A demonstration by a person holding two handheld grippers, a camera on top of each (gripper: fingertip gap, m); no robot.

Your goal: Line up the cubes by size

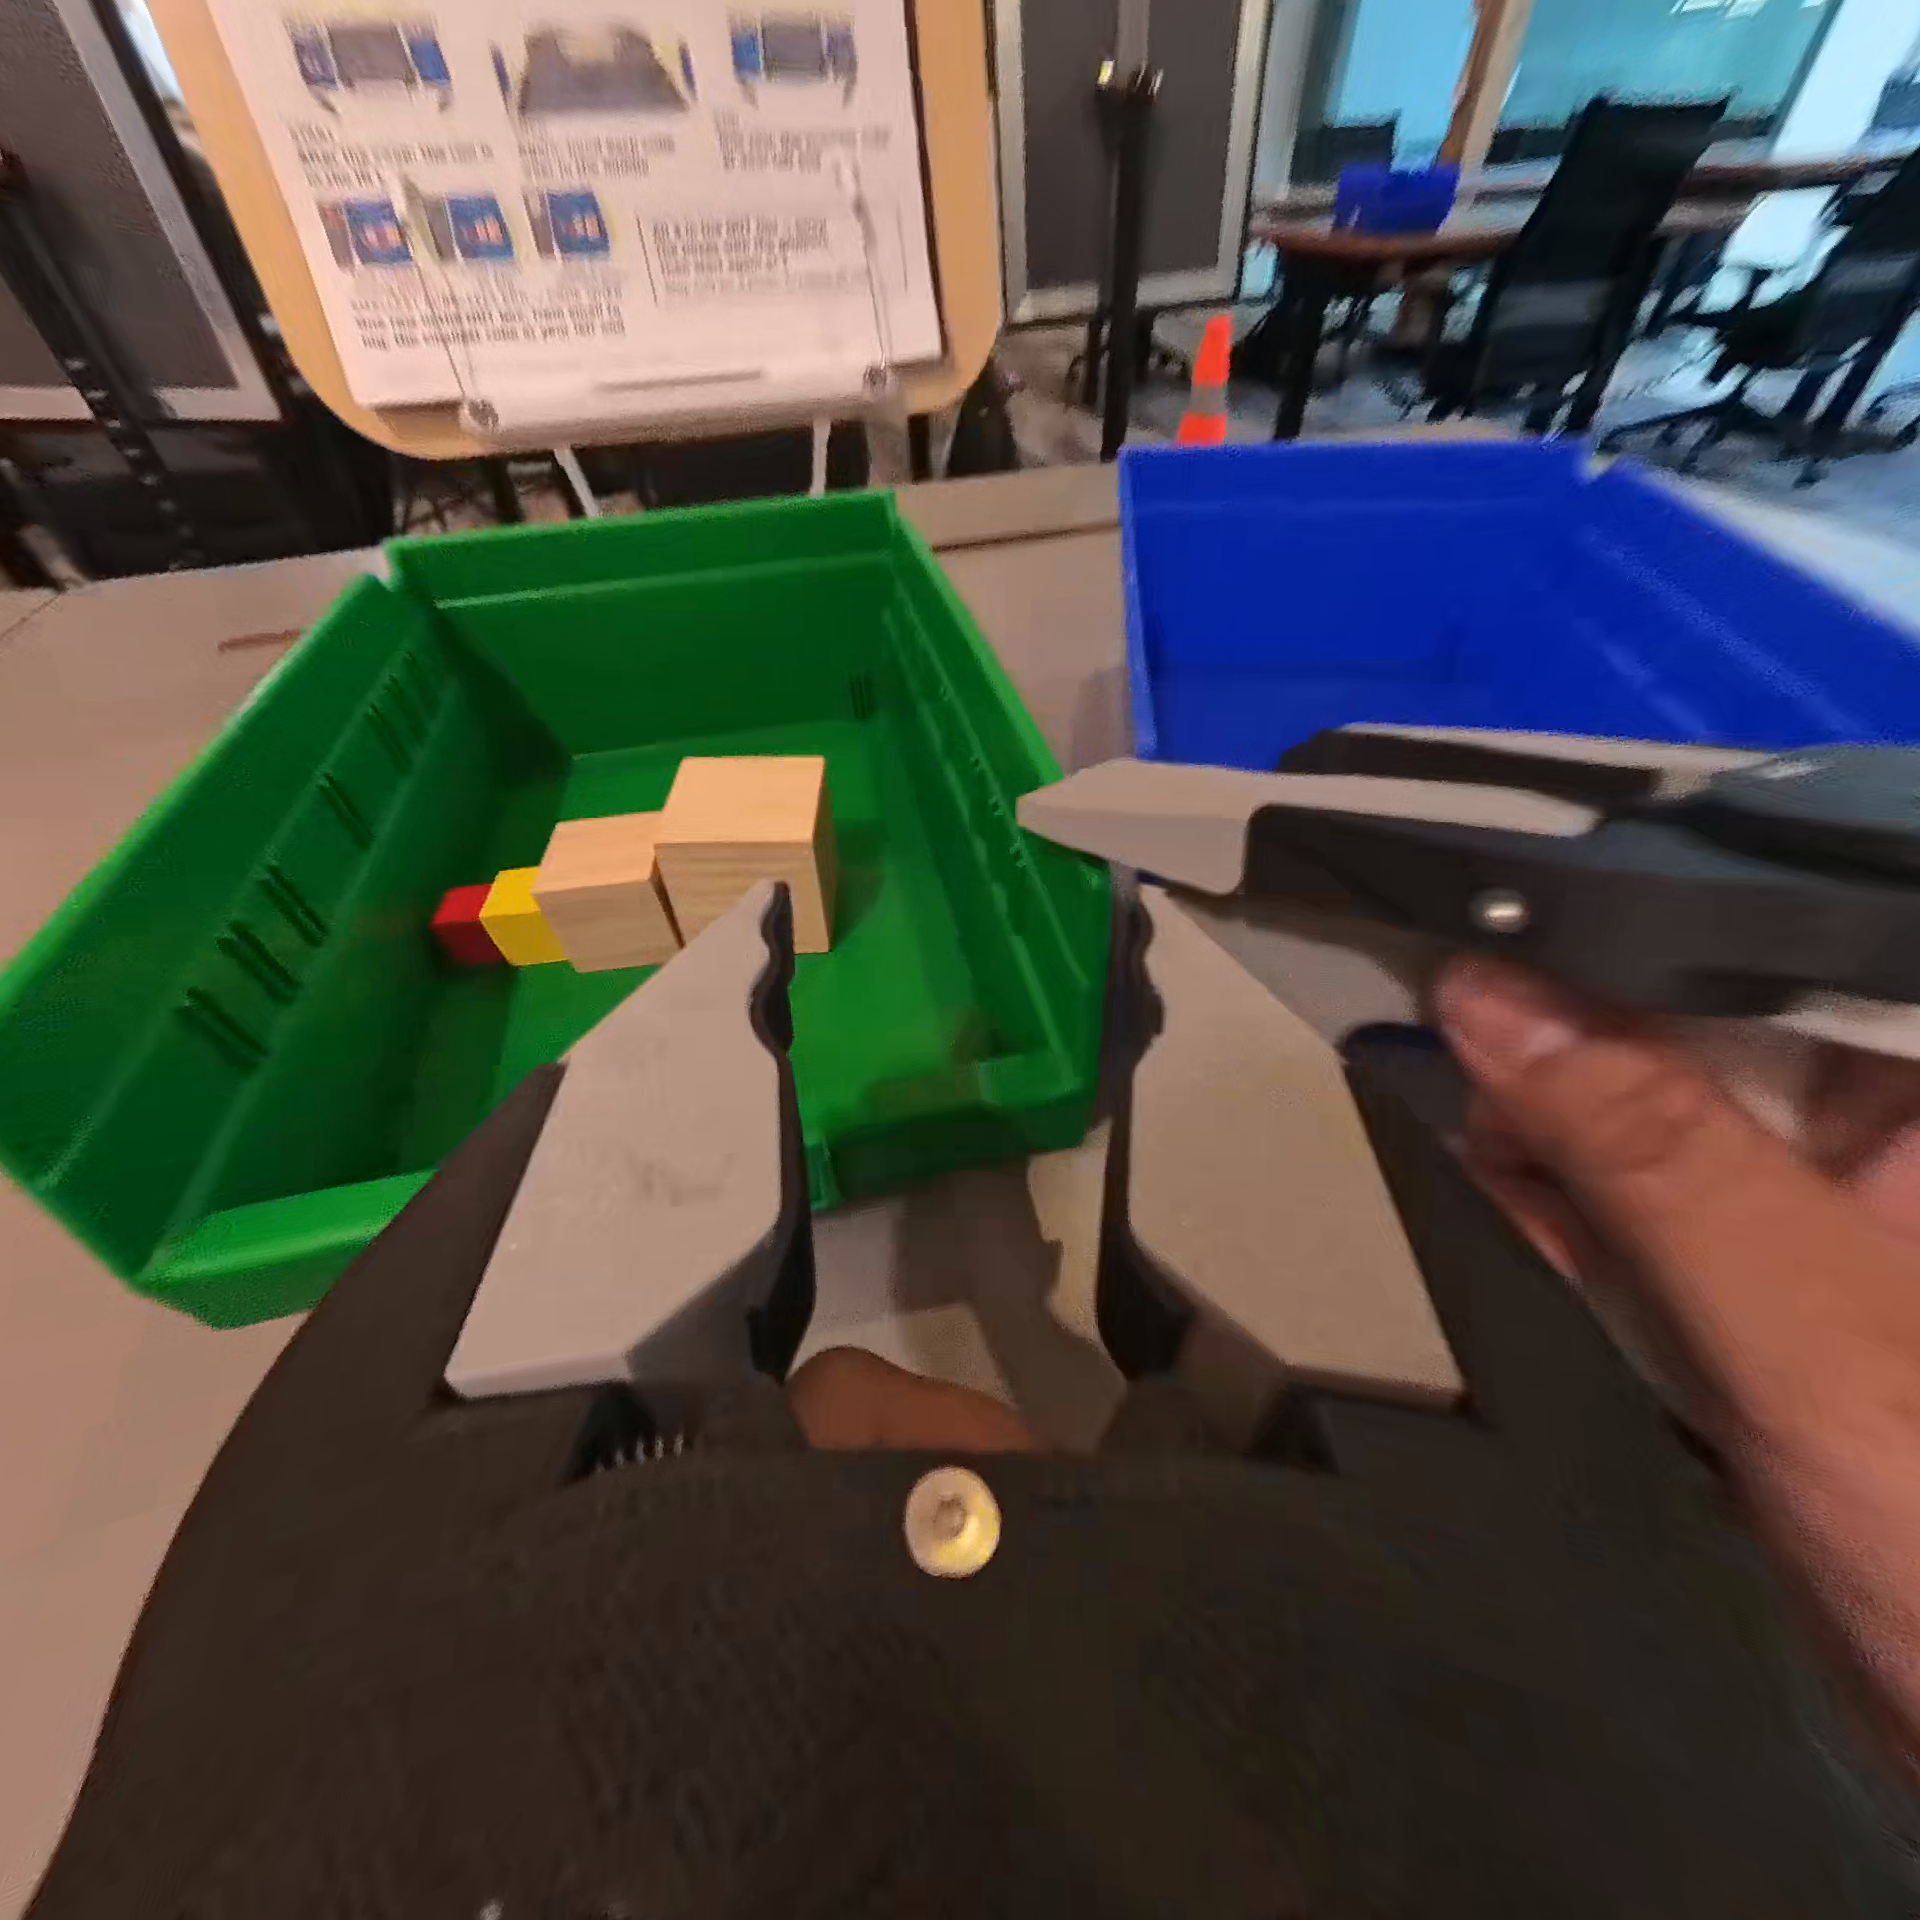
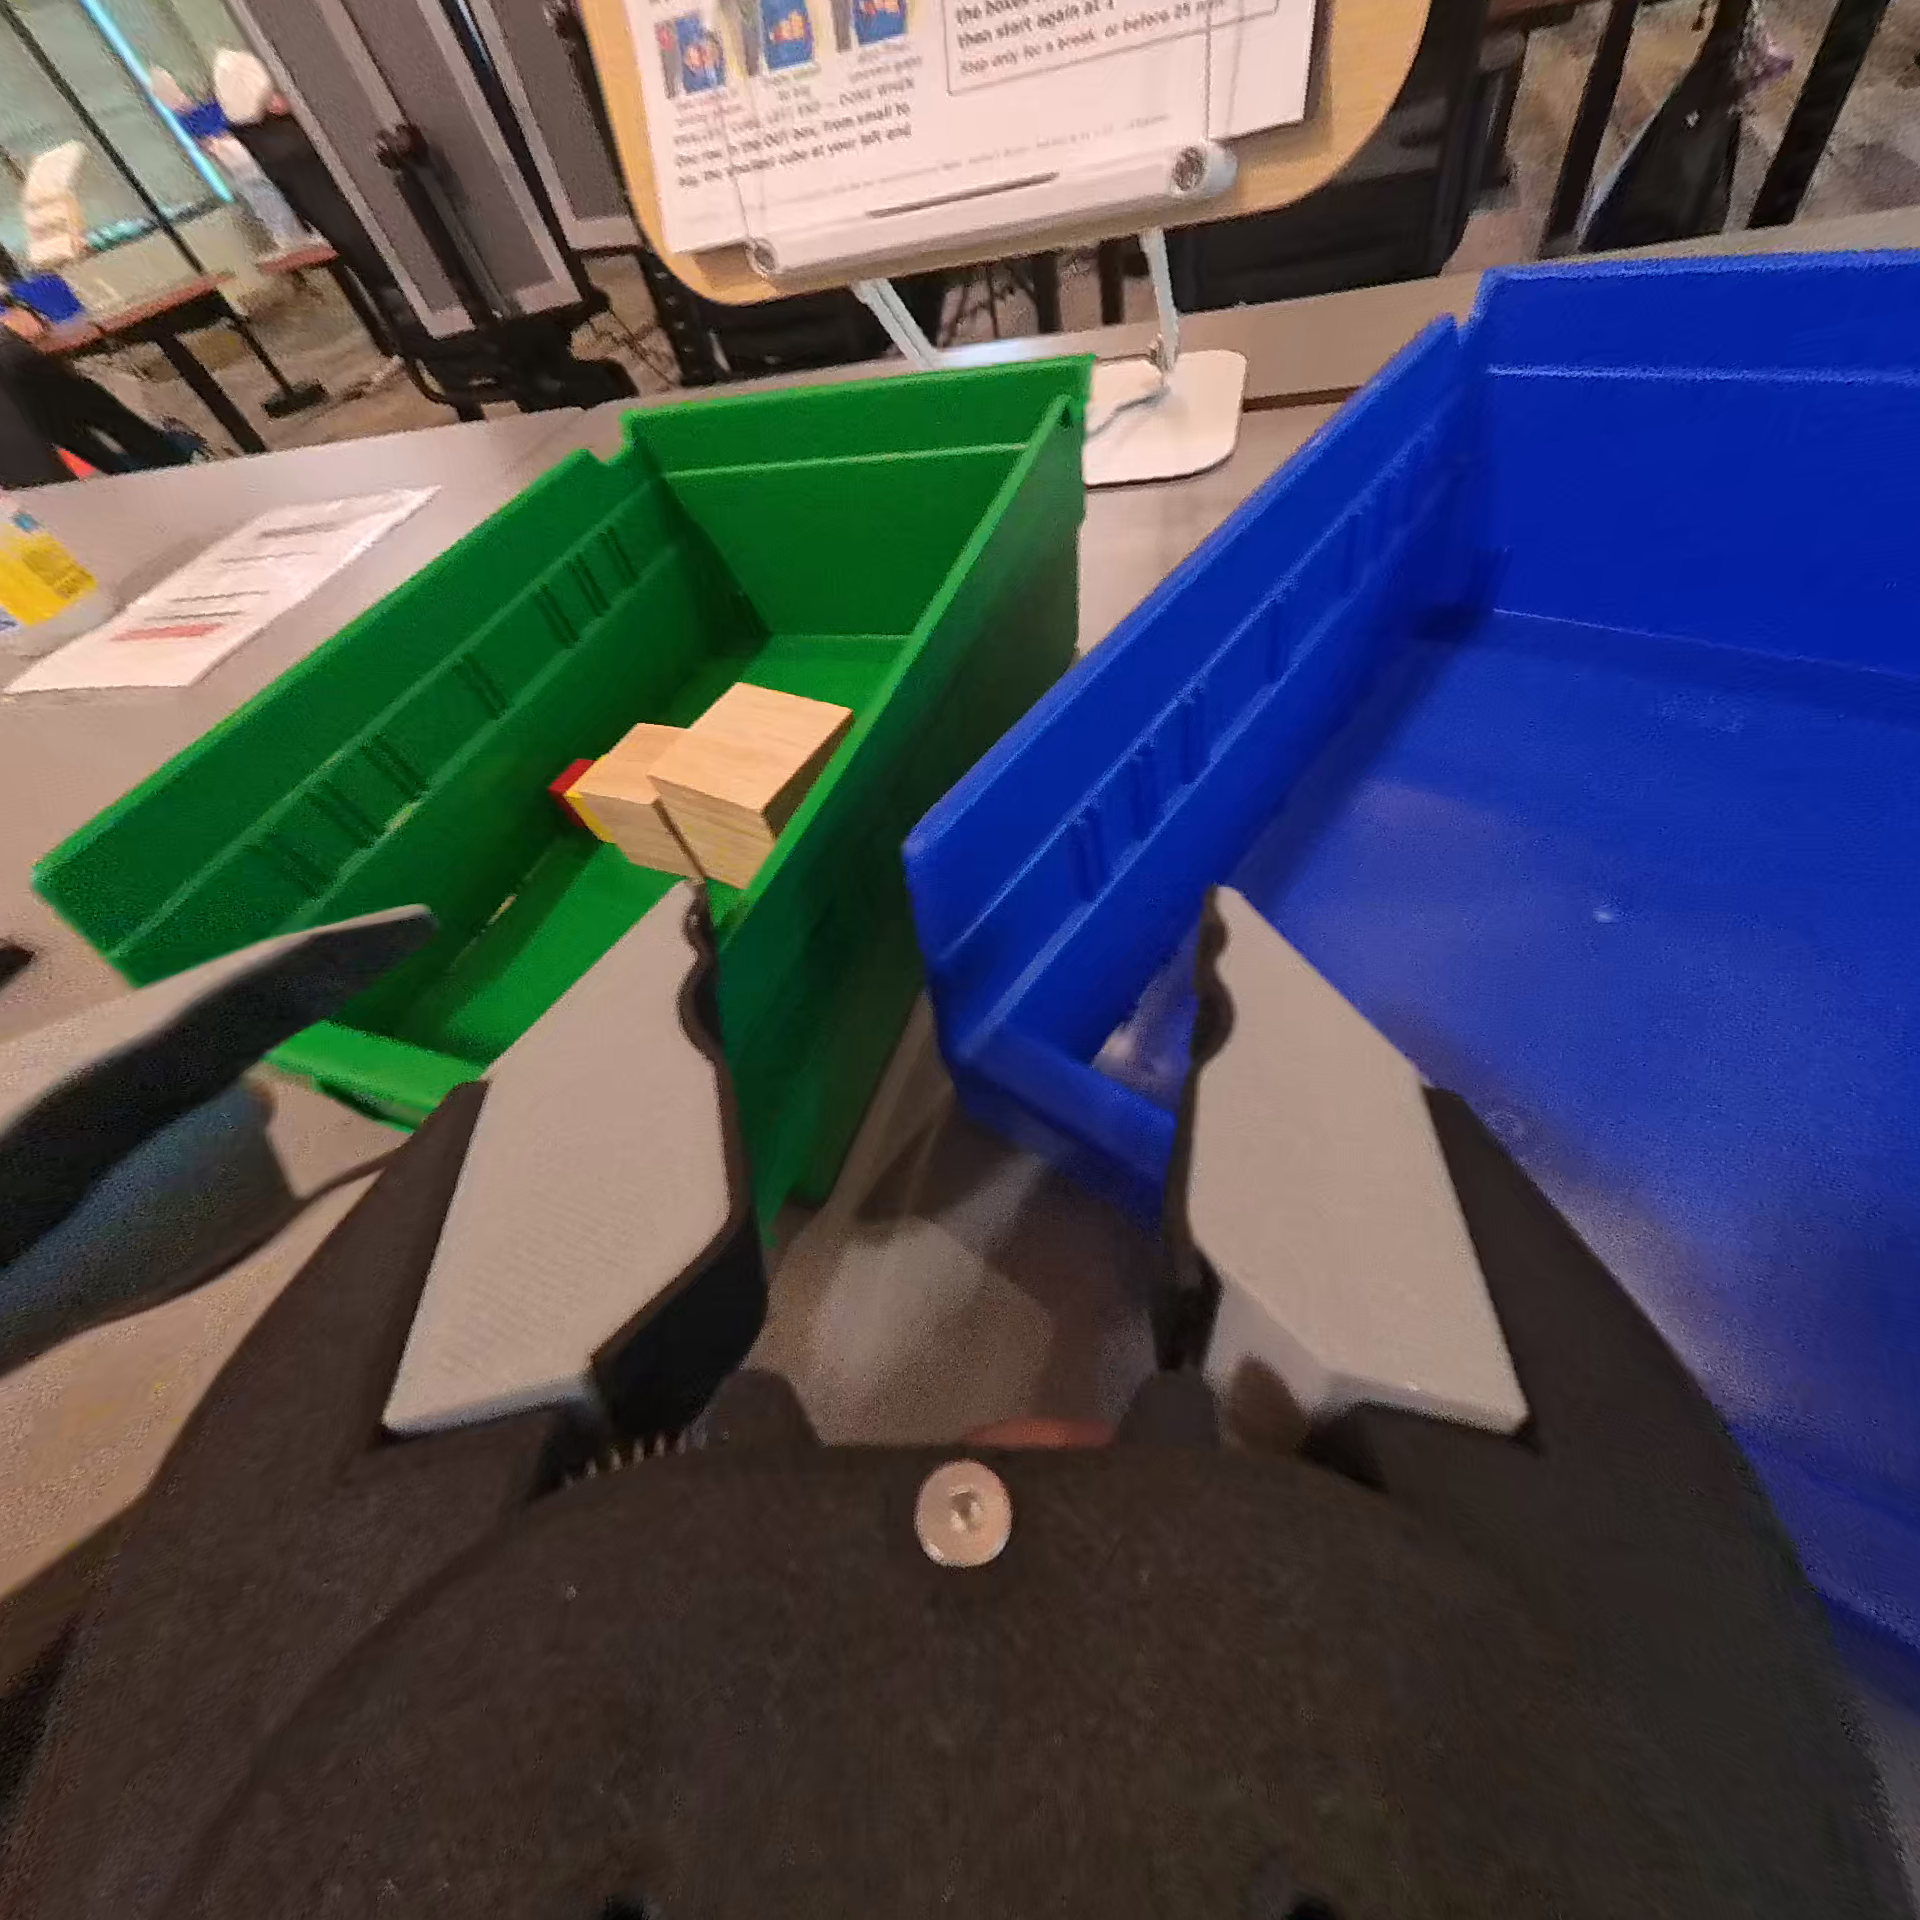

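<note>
Several cubes stand touching in a row on the floor of the green bin (image 1: pixel 260 831): a small red cube (image 1: pixel 459 923), a yellow cube (image 1: pixel 516 918), a medium wooden cube (image 1: pixel 603 894) and a large wooden cube (image 1: pixel 743 847). The row also shows in the right wrist view, with the large wooden cube (image 2: pixel 753 784) nearest and the red cube (image 2: pixel 569 779) mostly hidden. My left gripper (image 1: pixel 951 914) is open and empty, above the bin's near right corner. My right gripper (image 2: pixel 951 914) is open and empty, over the gap between the green bin (image 2: pixel 416 707) and the blue bin (image 2: pixel 1558 831).
The blue bin (image 1: pixel 1455 623) stands right of the green one with nothing visible in it. The right gripper (image 1: pixel 1299 831) crosses the left wrist view from the right, held by a hand (image 1: pixel 1662 1195). An instruction board (image 1: pixel 603 208) stands behind. Papers (image 2: pixel 229 592) and a bottle (image 2: pixel 42 582) lie at far left.
</note>
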